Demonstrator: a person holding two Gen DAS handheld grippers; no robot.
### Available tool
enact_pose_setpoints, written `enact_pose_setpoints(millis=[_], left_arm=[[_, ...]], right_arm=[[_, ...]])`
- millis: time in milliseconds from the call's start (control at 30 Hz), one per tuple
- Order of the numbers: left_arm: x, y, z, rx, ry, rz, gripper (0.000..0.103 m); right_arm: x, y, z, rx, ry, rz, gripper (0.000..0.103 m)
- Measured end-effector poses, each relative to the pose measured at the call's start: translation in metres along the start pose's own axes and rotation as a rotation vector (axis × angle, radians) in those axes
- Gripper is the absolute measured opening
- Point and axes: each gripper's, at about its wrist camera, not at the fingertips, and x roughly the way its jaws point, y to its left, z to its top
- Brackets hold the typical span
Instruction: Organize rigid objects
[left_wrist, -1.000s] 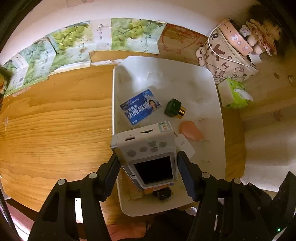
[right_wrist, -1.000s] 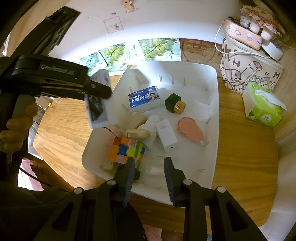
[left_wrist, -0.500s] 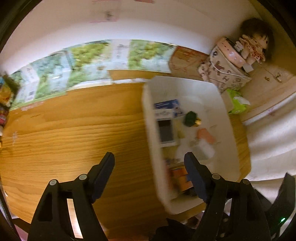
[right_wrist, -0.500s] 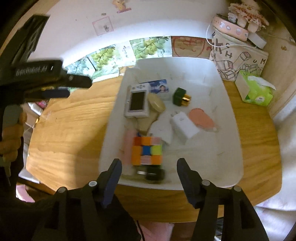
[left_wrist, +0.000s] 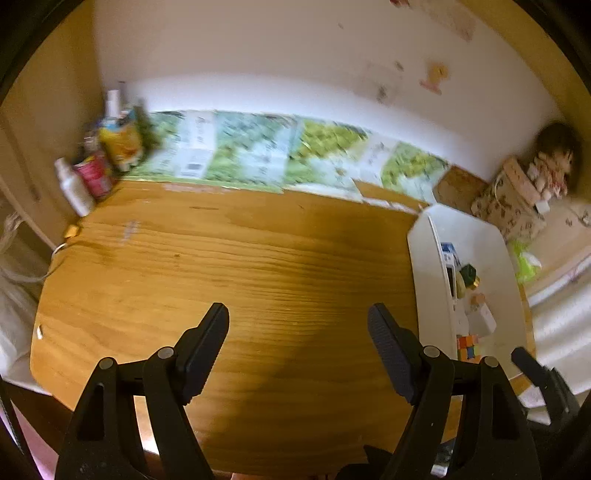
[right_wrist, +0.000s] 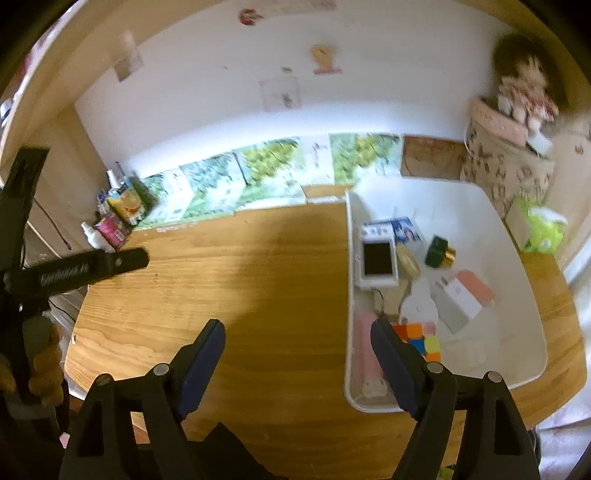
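Left wrist view: my left tongs (left_wrist: 298, 334) are spread wide and empty above the wooden desk (left_wrist: 229, 266); the white rectangular plastic tray (left_wrist: 430, 280) lies to their right, contents blurred, possibly a cube.

Right wrist view: my right tongs (right_wrist: 297, 350) gape empty; the white handheld device with dark screen (right_wrist: 377, 263) lies inside the tray (right_wrist: 476, 195), near the multicoloured puzzle cube (right_wrist: 421, 338).

The right gripper (right_wrist: 297, 339) hangs empty, jaws spread wide, over the wooden table (right_wrist: 240, 295). To its right, the white tray (right_wrist: 517, 229) holds a small white camera (right_wrist: 376, 262), a colourful cube (right_wrist: 421, 339) nearer, and a dark green bottle (right_wrist: 437, 252) farther right
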Motion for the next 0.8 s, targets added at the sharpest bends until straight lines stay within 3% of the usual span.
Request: enact_pose_setpoints(millis=[133, 233, 333, 467, 533, 800], left_arm=[[-0.022, -0.004, -0.019, 0.029, -0.053, 0.043, 0.08], [-0.039, -0.016, -0.03, 0.059, -0.088, 0.034, 0.082], [-0.054, -0.032, -0.039, 0.094, -0.141, 0.047, 0.085], [-0.066, -0.056, -0.051, 0.133, -0.194, 0.058, 0.093], [-0.069, -0.064, -0.055, 0.132, -0.204, 0.06, 0.101], [-0.071, -0.1, -0.071, 0.115, -0.21, 0.05, 0.102]], right_arm=[[-0.016, 0.013, 0.003, -0.048, -0.028, -0.006, 0.087], [-0.031, 0.016, -0.002, -0.077, -0.043, -0.009, 0.09], [-0.047, 0.013, -0.008, -0.101, -0.06, -0.048, 0.103], [-0.068, 0.002, -0.016, -0.105, -0.12, -0.088, 0.103], [-0.073, -0.005, -0.021, -0.104, -0.126, -0.099, 0.103], [-0.091, -0.038, -0.034, -0.121, -0.117, -0.129, 0.103]])
